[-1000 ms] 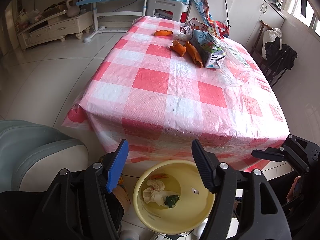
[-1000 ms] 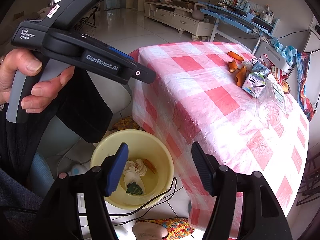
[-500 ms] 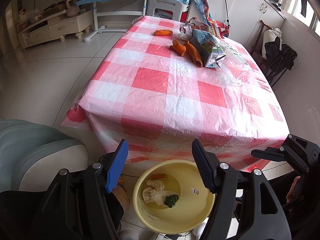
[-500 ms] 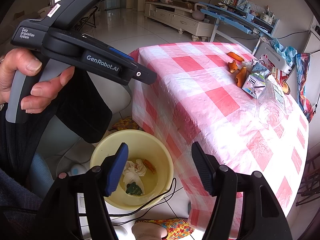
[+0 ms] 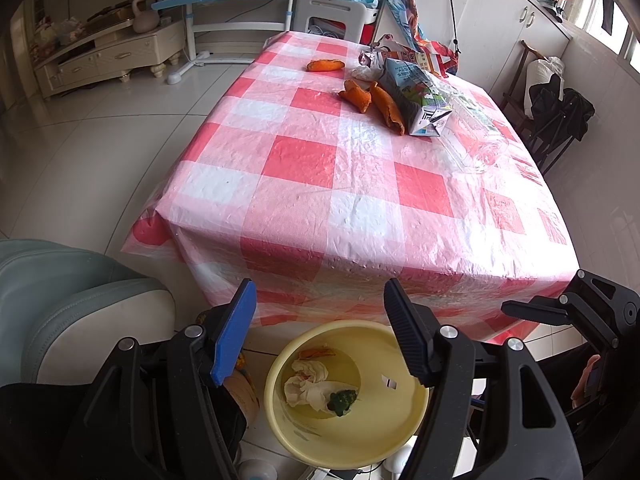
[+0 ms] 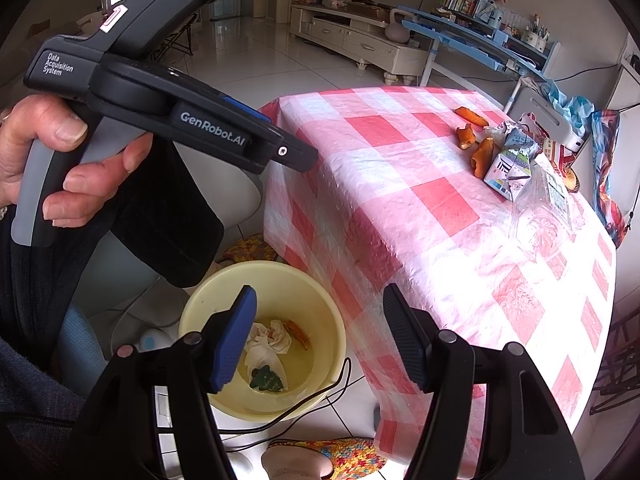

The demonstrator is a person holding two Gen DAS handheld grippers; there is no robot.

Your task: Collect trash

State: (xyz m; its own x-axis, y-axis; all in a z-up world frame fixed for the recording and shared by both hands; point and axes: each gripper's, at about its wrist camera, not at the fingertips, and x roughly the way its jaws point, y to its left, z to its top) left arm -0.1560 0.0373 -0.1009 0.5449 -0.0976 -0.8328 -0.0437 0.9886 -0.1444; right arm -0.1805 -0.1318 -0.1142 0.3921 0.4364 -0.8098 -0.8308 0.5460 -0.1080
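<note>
Both tongs hang released with nothing between their jaws: the left gripper and the right gripper are poised above the yellow bin on the floor by the table's near edge. A hand holds the left one's handle. On the table, toward the far right corner, lie a crushed clear bottle, a milk carton and three orange peels. Inside the bin sit crumpled tissue, a green scrap and a peel sliver.
</note>
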